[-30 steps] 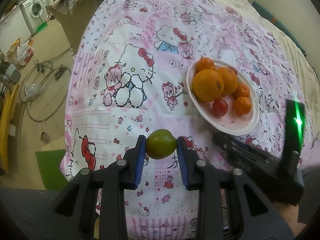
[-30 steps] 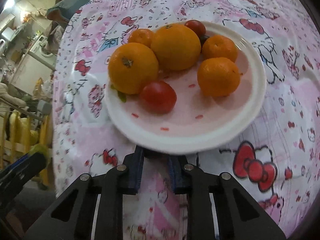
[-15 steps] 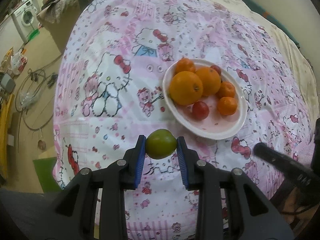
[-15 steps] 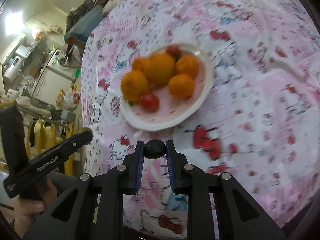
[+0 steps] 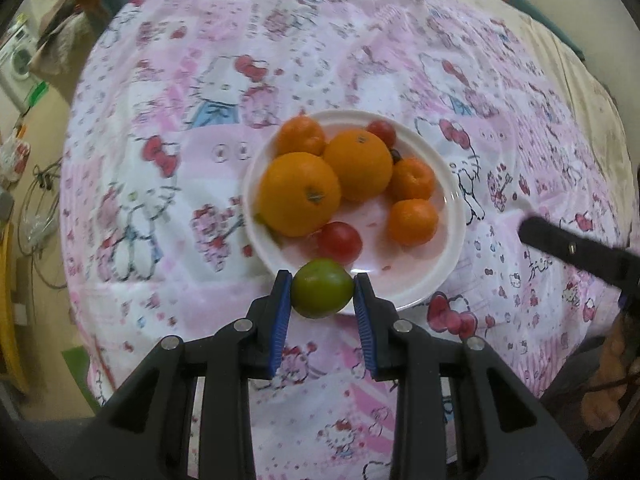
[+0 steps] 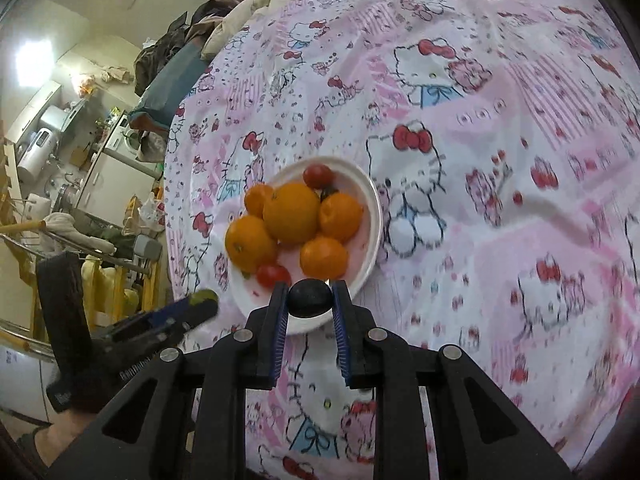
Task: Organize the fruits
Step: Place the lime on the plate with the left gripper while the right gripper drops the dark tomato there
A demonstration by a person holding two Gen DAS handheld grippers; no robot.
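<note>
A white plate (image 5: 452, 216) on the pink Hello Kitty cloth holds several oranges (image 5: 299, 193) and two small red tomatoes (image 5: 340, 241). My left gripper (image 5: 322, 289) is shut on a green round fruit (image 5: 322, 289) and holds it above the plate's near rim. My right gripper (image 6: 310, 298) is shut on a small dark round fruit (image 6: 310, 298), held above the plate's (image 6: 370, 200) near rim. The left gripper with its green fruit shows at the left of the right wrist view (image 6: 200, 300). The right gripper's body shows at the right of the left wrist view (image 5: 576, 248).
The plate lies on a bed covered with the patterned cloth (image 5: 200, 80). Beyond the bed's left edge are floor, cables (image 5: 36, 200) and a washing machine (image 5: 16, 56). Clothes and bedding are piled at the far end (image 6: 240, 8). Household clutter stands at the left (image 6: 60, 152).
Both grippers have moved in toward the plate, each keeping its fruit. The right gripper took hold of the dark fruit about a second ago and lifted away from the plate rim.
</note>
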